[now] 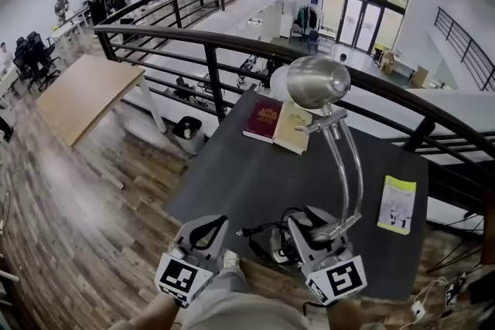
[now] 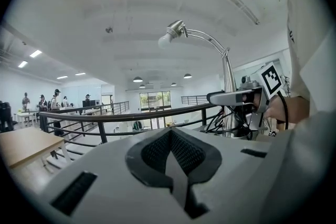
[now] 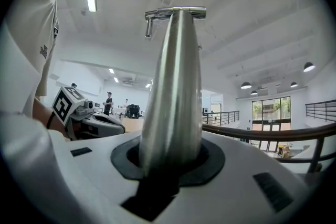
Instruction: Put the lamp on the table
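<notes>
Lamp [image 1: 318, 81] stem is clamped between right gripper [image 3: 170, 162] jaws, with the shade raised above them, over the near edge of the black table [image 1: 232, 182]. Left gripper [image 2: 170, 160] jaws are closed together with nothing gripped, just left of the lamp.

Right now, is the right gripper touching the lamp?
Touching. The right gripper view shows the right gripper with its jaws closed around the stem of the lamp, with no gap.

Mezzanine edged by a curved black metal railing [image 1: 232, 50], wood-plank floor [image 1: 69, 220] on its near side, light wooden desk [image 1: 85, 93] by its left end, tall glass entrance doors [image 1: 363, 19] far beyond it, white ceiling with round ceiling lights [image 2: 137, 80].
</notes>
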### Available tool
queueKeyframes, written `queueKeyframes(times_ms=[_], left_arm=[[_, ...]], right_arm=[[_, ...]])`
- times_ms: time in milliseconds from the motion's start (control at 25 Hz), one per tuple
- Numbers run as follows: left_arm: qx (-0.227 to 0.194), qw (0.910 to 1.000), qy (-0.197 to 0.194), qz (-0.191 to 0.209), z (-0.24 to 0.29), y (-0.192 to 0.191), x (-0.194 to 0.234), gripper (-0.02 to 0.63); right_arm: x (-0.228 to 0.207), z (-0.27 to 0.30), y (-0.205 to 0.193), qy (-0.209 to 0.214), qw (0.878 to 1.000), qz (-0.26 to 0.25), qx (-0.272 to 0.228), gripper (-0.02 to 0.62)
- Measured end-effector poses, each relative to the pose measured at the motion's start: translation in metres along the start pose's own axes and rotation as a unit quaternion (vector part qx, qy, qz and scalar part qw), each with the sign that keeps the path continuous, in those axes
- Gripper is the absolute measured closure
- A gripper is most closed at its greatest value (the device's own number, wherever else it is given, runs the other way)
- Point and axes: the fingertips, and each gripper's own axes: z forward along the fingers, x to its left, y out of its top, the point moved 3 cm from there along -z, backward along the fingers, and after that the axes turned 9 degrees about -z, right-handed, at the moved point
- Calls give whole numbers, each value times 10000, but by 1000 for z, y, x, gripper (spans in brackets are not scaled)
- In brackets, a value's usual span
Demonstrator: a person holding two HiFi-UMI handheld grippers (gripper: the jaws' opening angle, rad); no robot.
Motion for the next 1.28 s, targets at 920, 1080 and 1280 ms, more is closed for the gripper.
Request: queueKeyframes(times_ms=[920, 1080, 1280], left_arm=[[-158, 9995, -237, -136, 53, 49, 190, 603], [-81, 9997, -164, -153, 61, 45, 195, 603], [-18, 9996, -22, -270, 69, 44, 195, 603]], right_arm=[[-22, 191, 25, -389, 9988, 151, 236, 477], [-27, 198, 19, -413, 9988, 178, 178, 477], [-37, 201, 12, -343, 9991, 169, 178, 477]])
